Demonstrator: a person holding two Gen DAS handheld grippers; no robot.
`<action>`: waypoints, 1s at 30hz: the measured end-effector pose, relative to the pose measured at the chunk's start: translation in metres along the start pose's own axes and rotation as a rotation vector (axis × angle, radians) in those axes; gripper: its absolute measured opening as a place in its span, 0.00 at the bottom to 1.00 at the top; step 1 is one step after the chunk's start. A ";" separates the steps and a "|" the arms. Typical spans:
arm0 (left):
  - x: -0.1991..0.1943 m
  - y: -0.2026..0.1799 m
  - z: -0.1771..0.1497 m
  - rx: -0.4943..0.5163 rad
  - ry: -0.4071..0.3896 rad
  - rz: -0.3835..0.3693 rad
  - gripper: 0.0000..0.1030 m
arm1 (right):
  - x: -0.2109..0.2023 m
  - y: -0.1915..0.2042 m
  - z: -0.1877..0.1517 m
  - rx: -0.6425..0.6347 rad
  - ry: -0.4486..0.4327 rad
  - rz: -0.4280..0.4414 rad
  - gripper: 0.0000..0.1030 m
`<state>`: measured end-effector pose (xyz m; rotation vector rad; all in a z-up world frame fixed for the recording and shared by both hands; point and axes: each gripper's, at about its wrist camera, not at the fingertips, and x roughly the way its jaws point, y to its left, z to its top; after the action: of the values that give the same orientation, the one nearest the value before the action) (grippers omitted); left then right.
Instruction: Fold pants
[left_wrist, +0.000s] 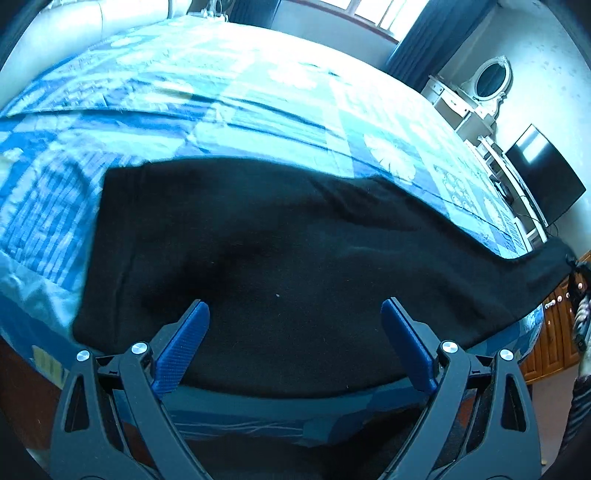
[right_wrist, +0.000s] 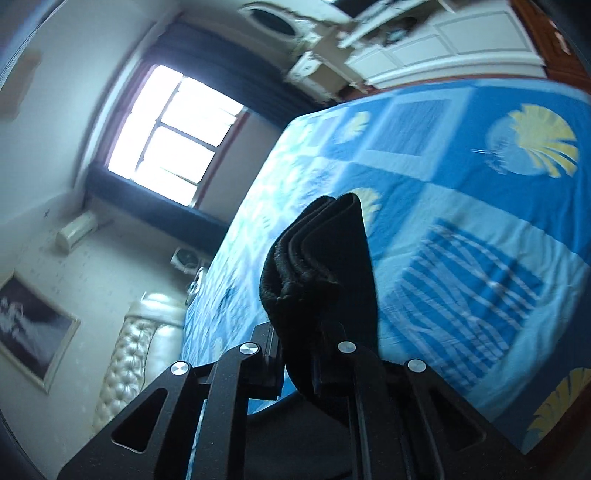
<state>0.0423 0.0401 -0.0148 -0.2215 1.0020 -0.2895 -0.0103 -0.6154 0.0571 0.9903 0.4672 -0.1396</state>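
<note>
Black pants (left_wrist: 280, 251) lie spread across the near part of the bed, waistband end at the left, legs running off to the right. Over their near edge my left gripper (left_wrist: 295, 332) hovers open, blue pads wide apart and nothing between them. At the far right of the left wrist view the leg end rises off the bed toward the right gripper (left_wrist: 576, 273), seen small at the frame's edge. In the right wrist view my right gripper (right_wrist: 314, 295) is shut on the bunched leg cuffs (right_wrist: 317, 251), held up in the air above the bedspread. Its pads are hidden by the cloth.
The bed carries a blue patchwork bedspread (left_wrist: 229, 103) with shell prints. A padded headboard (right_wrist: 136, 354) and window (right_wrist: 173, 136) lie beyond. A white dresser with oval mirror (left_wrist: 487, 81), a dark screen (left_wrist: 546, 177) and wooden cabinets (left_wrist: 554, 332) stand at the right.
</note>
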 end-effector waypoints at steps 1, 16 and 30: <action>-0.006 0.000 0.000 0.004 -0.010 0.002 0.91 | 0.003 0.012 -0.007 -0.031 0.016 0.011 0.11; -0.027 -0.012 -0.017 0.046 -0.028 -0.010 0.91 | 0.110 0.127 -0.179 -0.421 0.311 0.002 0.11; -0.020 -0.022 -0.024 0.071 -0.007 -0.017 0.91 | 0.156 0.131 -0.301 -0.670 0.503 -0.106 0.11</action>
<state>0.0084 0.0250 -0.0049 -0.1659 0.9818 -0.3390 0.0756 -0.2786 -0.0490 0.3287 0.9525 0.1728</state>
